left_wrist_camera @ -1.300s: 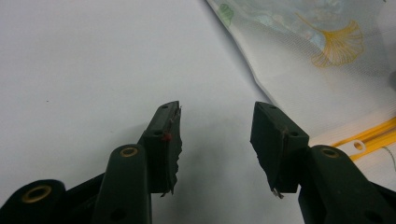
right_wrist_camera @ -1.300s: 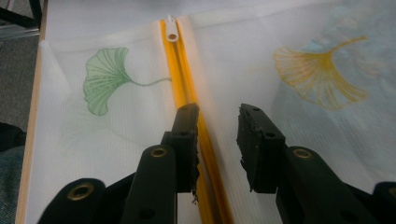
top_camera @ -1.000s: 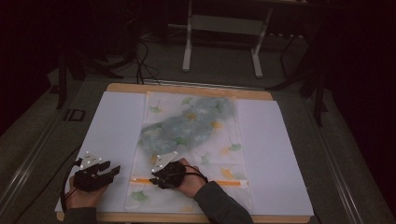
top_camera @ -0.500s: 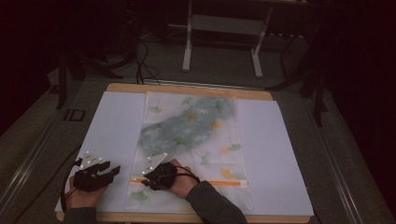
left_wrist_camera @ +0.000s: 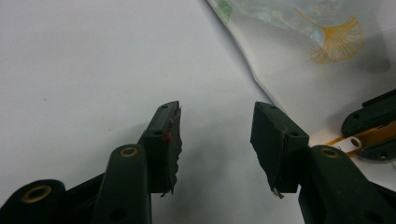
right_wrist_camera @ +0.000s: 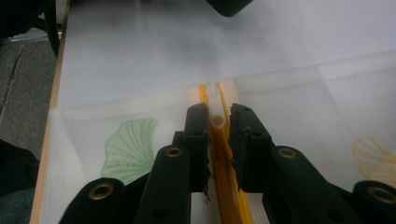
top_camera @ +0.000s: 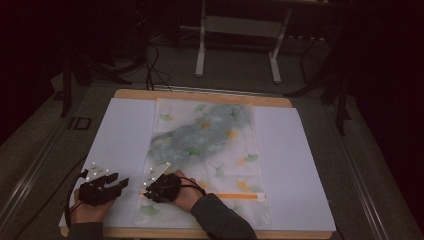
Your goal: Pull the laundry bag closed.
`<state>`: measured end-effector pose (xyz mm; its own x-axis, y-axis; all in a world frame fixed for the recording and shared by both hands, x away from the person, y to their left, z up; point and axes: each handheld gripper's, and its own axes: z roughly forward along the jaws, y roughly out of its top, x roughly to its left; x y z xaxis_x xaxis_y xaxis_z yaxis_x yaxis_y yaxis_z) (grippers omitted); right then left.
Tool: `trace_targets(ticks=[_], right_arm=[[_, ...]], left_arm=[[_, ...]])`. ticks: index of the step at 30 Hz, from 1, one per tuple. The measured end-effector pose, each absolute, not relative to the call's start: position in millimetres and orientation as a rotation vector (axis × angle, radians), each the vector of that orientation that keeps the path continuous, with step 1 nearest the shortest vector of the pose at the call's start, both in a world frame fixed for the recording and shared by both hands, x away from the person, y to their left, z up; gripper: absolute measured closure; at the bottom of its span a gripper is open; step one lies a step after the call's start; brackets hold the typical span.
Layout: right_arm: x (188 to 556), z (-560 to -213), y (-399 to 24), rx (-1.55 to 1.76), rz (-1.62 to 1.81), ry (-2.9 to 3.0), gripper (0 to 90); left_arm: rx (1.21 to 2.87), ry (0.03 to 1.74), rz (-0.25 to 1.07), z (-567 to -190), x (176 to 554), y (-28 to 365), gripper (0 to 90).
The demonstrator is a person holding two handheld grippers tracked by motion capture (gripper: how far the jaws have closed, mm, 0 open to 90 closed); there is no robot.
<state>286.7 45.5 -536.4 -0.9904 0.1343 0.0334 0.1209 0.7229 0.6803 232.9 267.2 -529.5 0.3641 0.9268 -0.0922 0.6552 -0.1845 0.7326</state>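
1. Right gripper view: right gripper [right_wrist_camera: 218, 122] with jaws narrow on either side of the white zipper pull [right_wrist_camera: 217, 116] of the orange zipper [right_wrist_camera: 223, 186] – just been closing, pads not clearly pressing on it. Not readable from the high view.
2. Left gripper view: left gripper [left_wrist_camera: 215, 135] spread, nothing between the jaws, over white paper [left_wrist_camera: 93, 70].
3. High view: zipper running left to right across the near end of the leaf-print mesh bag [top_camera: 210, 145] – bag's long axis away from the person.
4. Wooden table [top_camera: 200, 95], dark room, metal stand [top_camera: 237, 45] behind.
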Motion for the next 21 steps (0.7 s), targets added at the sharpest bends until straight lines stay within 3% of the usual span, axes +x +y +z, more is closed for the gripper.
trace_targets(ticks=[8,21], right_arm=[[288.7,-536.0,54.2,0.228,1.139,2.916,82.6],[288.4,-533.0,50.5,0.220,1.136,2.910,83.4]], left_arm=[[1.929,1.369,0.489,-529.1,232.5,267.7,52.6],[1.946,1.351,0.465,-527.0,228.4,264.8,52.6]])
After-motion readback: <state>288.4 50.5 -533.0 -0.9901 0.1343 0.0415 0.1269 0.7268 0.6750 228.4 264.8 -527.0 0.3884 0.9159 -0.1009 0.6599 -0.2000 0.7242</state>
